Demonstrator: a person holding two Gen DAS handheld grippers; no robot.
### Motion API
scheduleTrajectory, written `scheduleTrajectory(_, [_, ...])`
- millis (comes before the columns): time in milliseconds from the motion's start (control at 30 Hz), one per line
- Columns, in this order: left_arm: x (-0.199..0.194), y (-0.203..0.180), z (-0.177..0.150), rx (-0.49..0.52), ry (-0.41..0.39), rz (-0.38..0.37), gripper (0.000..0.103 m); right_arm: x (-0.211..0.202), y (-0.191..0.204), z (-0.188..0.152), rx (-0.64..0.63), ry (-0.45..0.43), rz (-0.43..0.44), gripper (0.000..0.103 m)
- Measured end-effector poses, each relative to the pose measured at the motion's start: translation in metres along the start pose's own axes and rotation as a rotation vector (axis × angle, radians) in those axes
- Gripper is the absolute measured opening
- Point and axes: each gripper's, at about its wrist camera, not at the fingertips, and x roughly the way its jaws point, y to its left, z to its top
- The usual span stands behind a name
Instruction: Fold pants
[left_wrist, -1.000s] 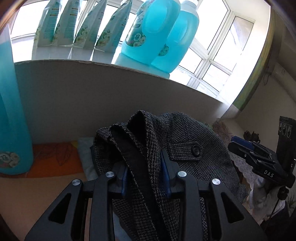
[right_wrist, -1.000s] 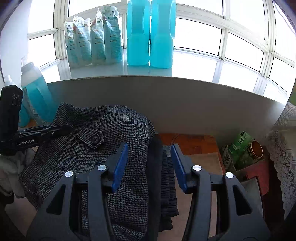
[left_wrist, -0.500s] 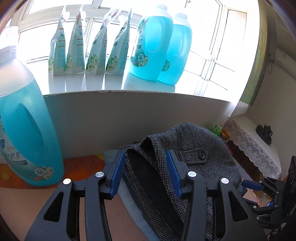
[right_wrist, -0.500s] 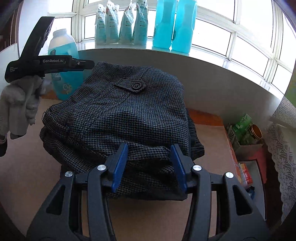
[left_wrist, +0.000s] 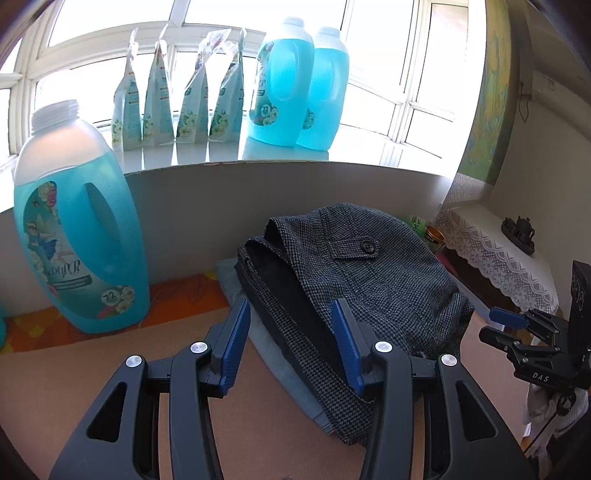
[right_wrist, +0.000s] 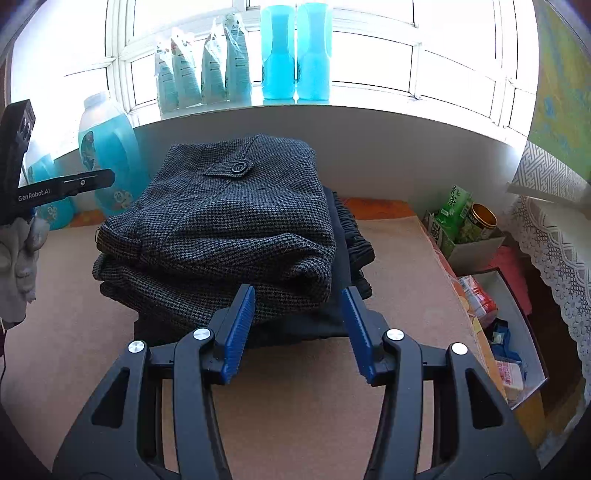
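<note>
**Both claws let go, pants folded on the pile**

Left claw (left_wrist: 291, 341) has its blue pads spread wide and grips nothing. It sits at about 8 o'clock from the folded pants (left_wrist: 369, 273), just beside the edge of the pile. In the right wrist view, its black body (right_wrist: 62, 186) shows at 9 o'clock, off to the side of the pants and not touching them.

At 9 o'clock in the left wrist view stands a big blue soap bottle (left_wrist: 79, 243) on an orange mat (left_wrist: 184, 302). Up at 12 o'clock, on the window sill (left_wrist: 229, 155), are four soap bags (left_wrist: 177, 99) and two more blue bottles (left_wrist: 299, 81).

The checked gray pants (right_wrist: 229, 218) lie folded on the tan table (right_wrist: 295, 373), with the button flap (right_wrist: 232, 168) on top. They rest on darker folded clothes (right_wrist: 351, 243).

Right claw (right_wrist: 297, 328) is also spread wide, holding nothing. It sits at 6 o'clock from the pants, close to the front edge of the pile.

At 3 o'clock in that view is a box of small packs (right_wrist: 495, 325), and a green carton (right_wrist: 452, 210) near a can (right_wrist: 482, 218).
</note>
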Motion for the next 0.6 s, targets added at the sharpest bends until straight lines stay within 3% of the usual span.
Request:
scheduleTrajectory(267, [-0.046,-0.016,-0.027,0.051,-0.009,-0.002,0.045,-0.05,0.011,-0.019,0.072,-0.041,-0.019,0.053])
scheduleTrajectory(400, [-0.073,-0.025,-0.041,0.077,-0.022,-0.026,0.056,-0.078,0.02,-0.029,0.123,-0.057,-0.04,0.066])
scheduleTrajectory(600, [-0.111,-0.037,-0.066,0.102,-0.016,-0.083,0.056,-0.114,0.044,-0.049,0.157,-0.061,-0.06,0.074])
